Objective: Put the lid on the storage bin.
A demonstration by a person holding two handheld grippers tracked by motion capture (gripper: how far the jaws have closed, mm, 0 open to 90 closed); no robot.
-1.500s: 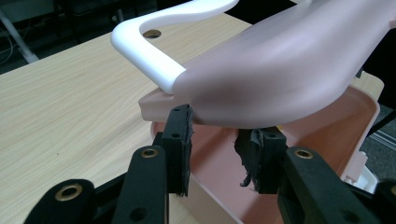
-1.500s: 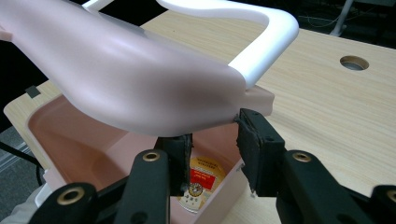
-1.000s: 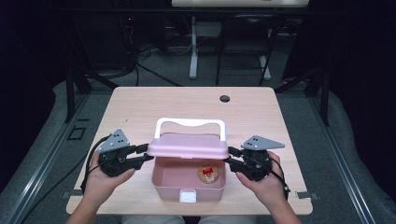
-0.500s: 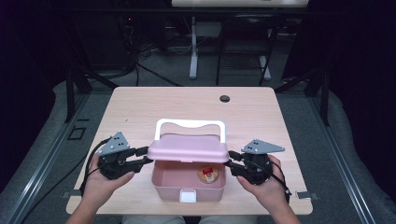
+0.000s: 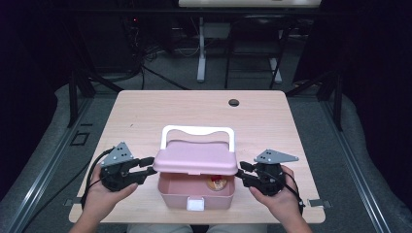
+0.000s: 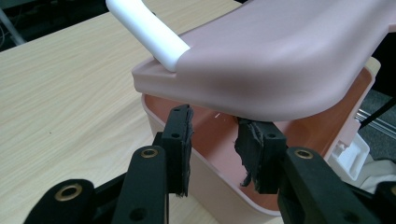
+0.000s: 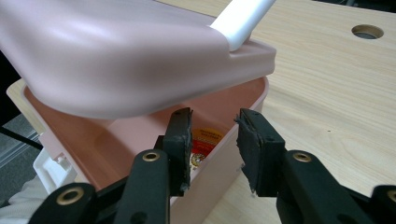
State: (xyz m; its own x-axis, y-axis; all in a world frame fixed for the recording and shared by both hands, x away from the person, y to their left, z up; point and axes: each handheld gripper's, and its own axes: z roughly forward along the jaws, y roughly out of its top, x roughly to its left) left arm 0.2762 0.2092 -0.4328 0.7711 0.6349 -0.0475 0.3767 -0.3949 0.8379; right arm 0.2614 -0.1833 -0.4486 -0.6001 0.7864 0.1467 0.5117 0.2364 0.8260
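A pink box (image 5: 171, 193) stands at the table's near edge, its pink lid (image 5: 196, 158) tilted up over it, white handle (image 5: 197, 130) at the back. Inside lies a small round red and yellow thing (image 5: 217, 182). My left gripper (image 5: 147, 165) is at the lid's left end. In the left gripper view its jaws (image 6: 215, 135) stand apart under the lid (image 6: 280, 56), straddling the box's side wall (image 6: 219, 186). My right gripper (image 5: 241, 173) mirrors this at the right end: open jaws (image 7: 212, 133) beneath the lid (image 7: 116, 60), the round thing (image 7: 203, 142) beyond them.
The light wooden table (image 5: 145, 111) has a round cable hole (image 5: 233, 102) near its far edge. A white latch (image 5: 196, 204) sits on the box's front. Table legs and cables stand on the dark floor beyond.
Both grippers and the lid's front edge sit slightly lower in the high view than a second ago. The jaws keep the same spread.
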